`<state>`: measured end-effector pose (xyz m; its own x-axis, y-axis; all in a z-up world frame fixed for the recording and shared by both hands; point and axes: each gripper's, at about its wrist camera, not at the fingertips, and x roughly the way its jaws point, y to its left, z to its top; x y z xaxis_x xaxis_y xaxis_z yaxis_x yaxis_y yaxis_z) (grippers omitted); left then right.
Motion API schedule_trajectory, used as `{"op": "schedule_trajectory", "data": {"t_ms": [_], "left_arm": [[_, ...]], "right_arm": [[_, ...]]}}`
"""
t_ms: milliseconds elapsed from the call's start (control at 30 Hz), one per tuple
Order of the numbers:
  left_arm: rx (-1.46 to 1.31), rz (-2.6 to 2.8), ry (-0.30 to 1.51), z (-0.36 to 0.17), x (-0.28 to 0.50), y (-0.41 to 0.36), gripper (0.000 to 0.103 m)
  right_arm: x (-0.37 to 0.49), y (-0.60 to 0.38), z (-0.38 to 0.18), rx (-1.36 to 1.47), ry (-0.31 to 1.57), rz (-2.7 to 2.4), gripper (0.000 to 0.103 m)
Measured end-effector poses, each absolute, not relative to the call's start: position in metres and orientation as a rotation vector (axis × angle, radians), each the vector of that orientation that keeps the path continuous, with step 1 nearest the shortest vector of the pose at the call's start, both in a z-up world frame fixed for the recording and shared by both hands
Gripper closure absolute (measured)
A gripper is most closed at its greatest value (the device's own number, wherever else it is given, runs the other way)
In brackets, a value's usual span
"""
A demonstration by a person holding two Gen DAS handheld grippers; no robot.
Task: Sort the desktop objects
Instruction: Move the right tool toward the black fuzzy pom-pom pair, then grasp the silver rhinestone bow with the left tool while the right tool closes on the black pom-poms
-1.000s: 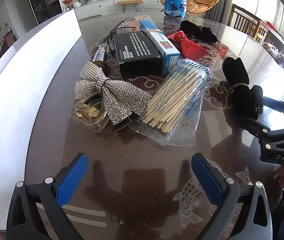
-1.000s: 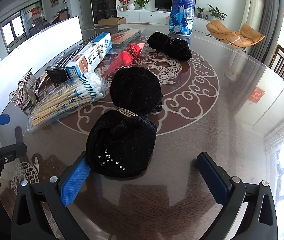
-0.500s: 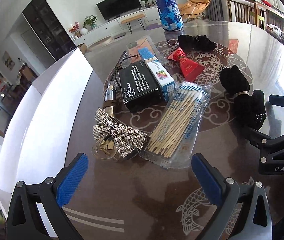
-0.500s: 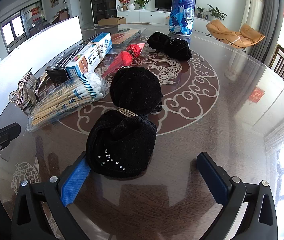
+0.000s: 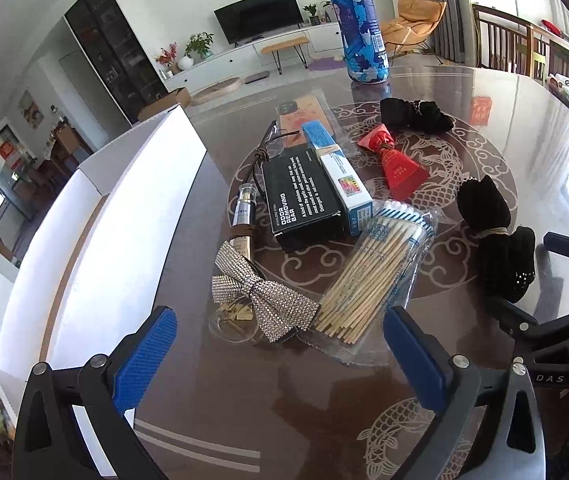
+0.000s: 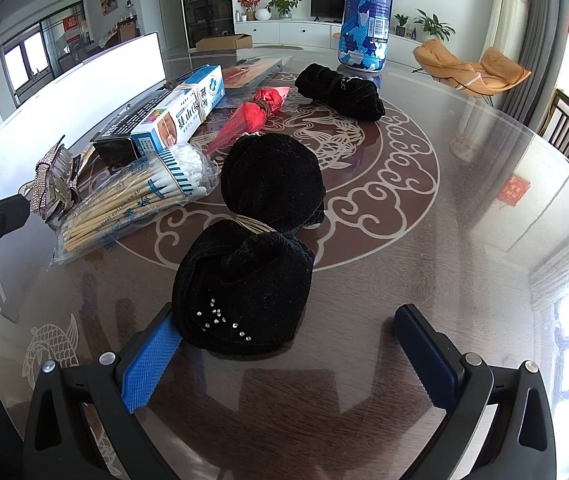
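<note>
Right wrist view: right gripper (image 6: 288, 354) jaws wide open and empty, low on the surface (image 6: 464, 216) with the black velvet bow (image 6: 244, 280) touching the left pad, so pre-grasp — next: shift left to centre it, close; left gripper (image 5: 280, 354) open, empty, hovering.

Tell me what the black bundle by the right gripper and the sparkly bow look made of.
Black bundle: soft matte fabric, probably velvet or knit, fuzzy and creased, with small rhinestones and a pale band around its middle. Sparkly bow: seemingly rhinestone mesh, a grid of shiny silver studs.
</note>
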<state>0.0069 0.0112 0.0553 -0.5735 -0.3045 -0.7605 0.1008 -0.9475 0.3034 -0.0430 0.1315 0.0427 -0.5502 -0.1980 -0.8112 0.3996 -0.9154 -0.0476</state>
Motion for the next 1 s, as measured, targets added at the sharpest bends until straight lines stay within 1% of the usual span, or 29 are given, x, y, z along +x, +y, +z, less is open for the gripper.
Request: {"op": "schedule_trajectory", "data": {"t_ms": [200, 367, 433, 567, 667, 833, 1000], "left_arm": [[1.251, -2.567, -0.422, 0.062, 0.006, 0.022, 0.0], [1.237, -2.552, -0.44, 0.061, 0.002, 0.022, 0.0], [1.247, -2.551, -0.365, 0.06, -0.003, 0.011, 0.0], [1.358, -2.569, -0.062, 0.048, -0.023, -0.027, 0.0], [1.415, -2.558, 0.078, 0.035, -0.033, -0.042, 0.0], [1.417, -2.506, 0.091, 0.019, -0.043, -0.046, 0.0], [1.45, -2.449, 0.142, -0.001, -0.052, -0.059, 0.0]], "right_arm": [[-0.043, 0.131, 0.043, 1.256, 0.324, -2.479, 0.0], [-0.043, 0.131, 0.043, 1.256, 0.324, -2.479, 0.0], [-0.043, 0.131, 0.043, 1.256, 0.324, -2.479, 0.0], [-0.043, 0.132, 0.043, 1.256, 0.324, -2.479, 0.0], [-0.043, 0.132, 0.043, 1.256, 0.324, -2.479, 0.0], [-0.043, 0.132, 0.043, 1.256, 0.324, -2.479, 0.0], [-0.043, 0.132, 0.043, 1.256, 0.324, -2.479, 0.0]]}}
